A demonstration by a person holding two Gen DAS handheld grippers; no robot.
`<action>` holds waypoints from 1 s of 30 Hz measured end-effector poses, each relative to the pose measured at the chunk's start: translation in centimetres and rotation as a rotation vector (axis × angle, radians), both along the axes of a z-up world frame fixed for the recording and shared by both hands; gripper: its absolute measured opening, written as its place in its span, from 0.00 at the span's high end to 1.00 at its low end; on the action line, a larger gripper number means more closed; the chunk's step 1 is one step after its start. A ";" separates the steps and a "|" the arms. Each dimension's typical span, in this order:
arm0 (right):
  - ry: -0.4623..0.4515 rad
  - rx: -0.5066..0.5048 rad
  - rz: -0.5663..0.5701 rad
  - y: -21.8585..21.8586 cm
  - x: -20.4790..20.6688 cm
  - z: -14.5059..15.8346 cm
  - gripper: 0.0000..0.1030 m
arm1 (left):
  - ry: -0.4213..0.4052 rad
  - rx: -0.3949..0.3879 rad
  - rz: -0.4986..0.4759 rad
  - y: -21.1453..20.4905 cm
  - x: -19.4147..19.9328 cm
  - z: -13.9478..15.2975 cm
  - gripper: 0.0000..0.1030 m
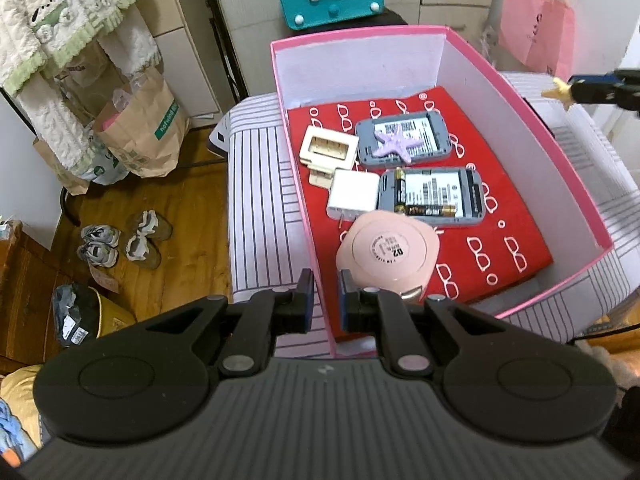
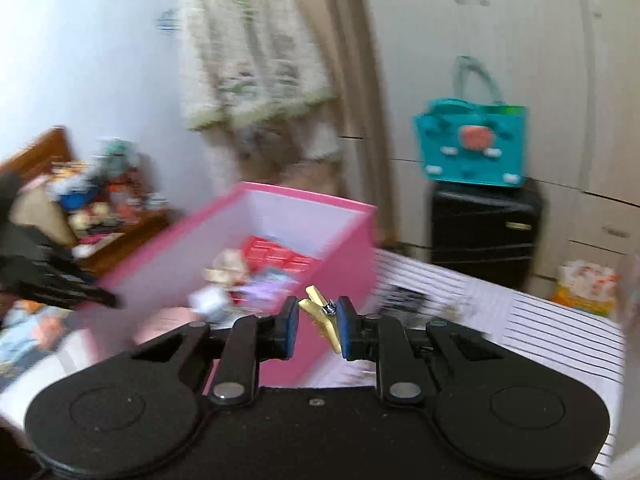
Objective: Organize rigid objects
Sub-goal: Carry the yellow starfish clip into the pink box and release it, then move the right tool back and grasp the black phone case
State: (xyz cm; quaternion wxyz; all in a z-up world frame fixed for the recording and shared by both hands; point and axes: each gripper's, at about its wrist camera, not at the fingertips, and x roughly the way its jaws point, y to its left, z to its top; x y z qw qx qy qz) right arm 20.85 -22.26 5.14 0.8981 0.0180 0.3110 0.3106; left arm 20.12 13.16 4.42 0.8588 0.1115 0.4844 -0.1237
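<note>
Inside the pink box [image 1: 560, 160], the far-left half of the red lining [image 1: 516, 240] is crowded: a cream holder [image 1: 329, 148], a white charger [image 1: 353, 195], two grey battery cases [image 1: 404, 142], a purple starfish [image 1: 396, 143] and loose batteries [image 1: 430, 210] lie packed together, with a round pink device [image 1: 387, 254] near the front wall. Bare lining remains along the right side and front-right corner, reachable from above between the tall walls. The left gripper [image 1: 323, 300] straddles the front-left rim. The right gripper [image 2: 317, 320], gripping a yellow clip [image 2: 322, 314], appears to sit outside the right wall, though its view is blurred
</note>
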 end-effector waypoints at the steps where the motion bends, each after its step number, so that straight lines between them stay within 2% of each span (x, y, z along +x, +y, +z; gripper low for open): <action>1: 0.010 0.028 0.035 0.5 -0.3 0.5 0.77 | 0.004 0.005 -0.001 -0.1 0.1 0.0 0.90; 5: 0.090 0.102 0.172 3.3 -0.5 1.4 0.77 | 0.007 0.017 0.005 -0.5 0.2 0.2 0.90; 7: 0.143 0.105 0.217 4.9 -0.2 1.0 0.77 | 0.010 0.006 0.013 -0.3 0.3 0.2 0.90; 12: 0.209 0.015 0.297 9.3 0.7 -0.9 0.77 | 0.005 -0.013 0.024 -0.1 0.2 0.2 0.90; 18: 0.309 -0.049 0.315 12.3 1.4 -3.4 0.76 | 0.009 -0.029 0.030 0.0 0.4 0.2 0.90; 21: 0.274 -0.079 0.297 12.5 1.3 -3.4 0.75 | 0.005 -0.030 0.028 0.0 0.3 0.3 0.90; 25: 0.268 0.014 0.265 10.1 1.3 -2.1 0.65 | 0.000 -0.042 0.026 0.2 0.3 0.2 0.88; 30: 0.160 0.059 0.157 5.5 0.1 -0.2 0.61 | 0.002 -0.063 0.039 0.4 0.4 0.3 0.88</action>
